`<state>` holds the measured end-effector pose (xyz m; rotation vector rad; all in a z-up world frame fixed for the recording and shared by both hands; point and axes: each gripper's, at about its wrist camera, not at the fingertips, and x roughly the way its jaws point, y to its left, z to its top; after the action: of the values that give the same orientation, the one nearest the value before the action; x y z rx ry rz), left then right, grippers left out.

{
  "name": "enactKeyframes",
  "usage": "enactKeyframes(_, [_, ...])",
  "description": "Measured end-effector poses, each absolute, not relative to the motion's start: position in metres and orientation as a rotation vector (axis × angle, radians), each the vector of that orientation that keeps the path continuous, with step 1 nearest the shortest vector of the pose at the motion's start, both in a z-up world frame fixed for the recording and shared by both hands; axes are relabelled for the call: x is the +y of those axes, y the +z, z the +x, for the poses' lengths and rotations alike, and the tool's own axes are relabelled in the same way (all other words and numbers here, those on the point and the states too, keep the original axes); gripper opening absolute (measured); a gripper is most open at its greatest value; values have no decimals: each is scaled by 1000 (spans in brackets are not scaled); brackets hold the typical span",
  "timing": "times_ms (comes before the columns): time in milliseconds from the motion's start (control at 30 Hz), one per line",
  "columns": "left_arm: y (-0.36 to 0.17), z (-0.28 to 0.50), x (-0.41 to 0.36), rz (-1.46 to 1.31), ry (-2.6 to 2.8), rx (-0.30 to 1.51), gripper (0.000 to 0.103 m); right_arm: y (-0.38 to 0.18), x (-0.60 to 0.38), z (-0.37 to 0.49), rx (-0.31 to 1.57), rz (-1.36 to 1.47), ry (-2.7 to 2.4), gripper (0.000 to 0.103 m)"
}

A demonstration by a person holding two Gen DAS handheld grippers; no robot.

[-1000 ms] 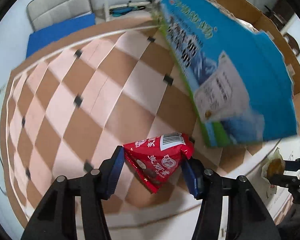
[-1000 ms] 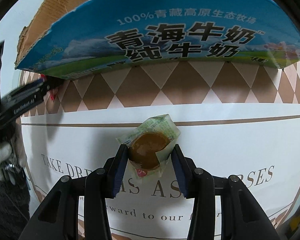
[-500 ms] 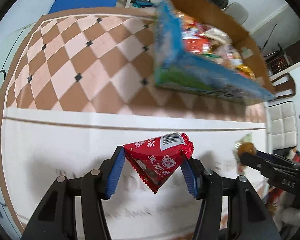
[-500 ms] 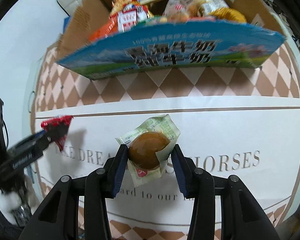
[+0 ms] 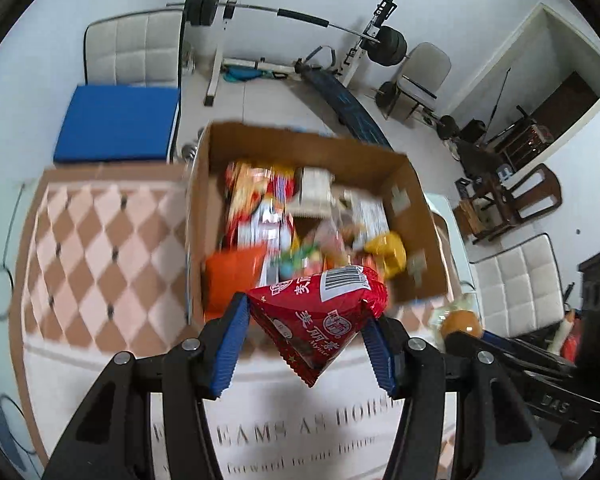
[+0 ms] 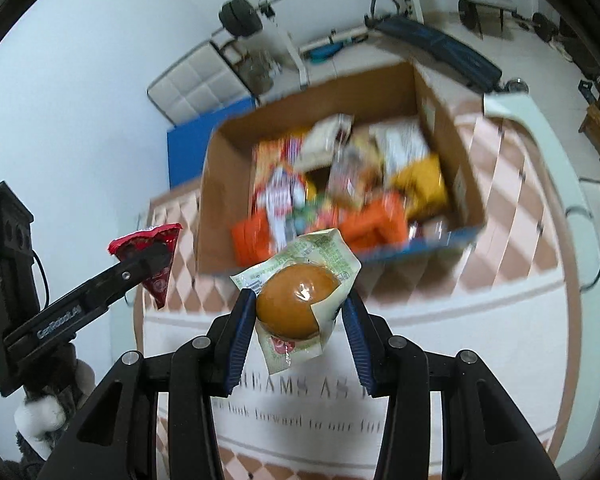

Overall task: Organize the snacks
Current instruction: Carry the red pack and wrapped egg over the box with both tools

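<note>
My left gripper (image 5: pixel 306 336) is shut on a red triangular snack packet (image 5: pixel 320 316), held in the air just in front of the near edge of an open cardboard box (image 5: pixel 300 144). The box (image 6: pixel 220 196) is full of mixed snack packs. My right gripper (image 6: pixel 298 332) is shut on a wrapped brown bun (image 6: pixel 298 306) in clear and green film, also held high before the box's near wall. In the right wrist view the left gripper (image 6: pixel 144 264) and its red packet (image 6: pixel 156 248) appear at the left. The bun (image 5: pixel 458 320) shows at the right of the left wrist view.
The box stands on a table with a brown-and-pink diamond cloth (image 5: pixel 100 248) and a white strip with lettering (image 6: pixel 440 340). Beyond it are a white chair with a blue cushion (image 5: pixel 116 120), a weight bench with barbell (image 5: pixel 284 20) and more chairs (image 5: pixel 516 280).
Both grippers have risen well above the table with their snacks still held. The box, seen from the side before, now shows its open top and contents from above.
</note>
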<state>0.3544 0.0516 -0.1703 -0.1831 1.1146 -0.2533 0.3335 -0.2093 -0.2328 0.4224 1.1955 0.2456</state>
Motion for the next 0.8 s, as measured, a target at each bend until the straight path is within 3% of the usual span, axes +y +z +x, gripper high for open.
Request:
enactKeyframes(233, [-190, 440, 41, -129, -144, 1156, 53, -228, -237, 431, 1167, 393, 203, 47])
enactKeyframes(533, [-242, 514, 51, -163, -50, 1288, 53, -287, -233, 541, 1254, 322, 151, 47])
enactKeyframes(800, [-276, 544, 48, -169, -56, 1392, 55, -333, -221, 579, 1322, 315, 137, 48])
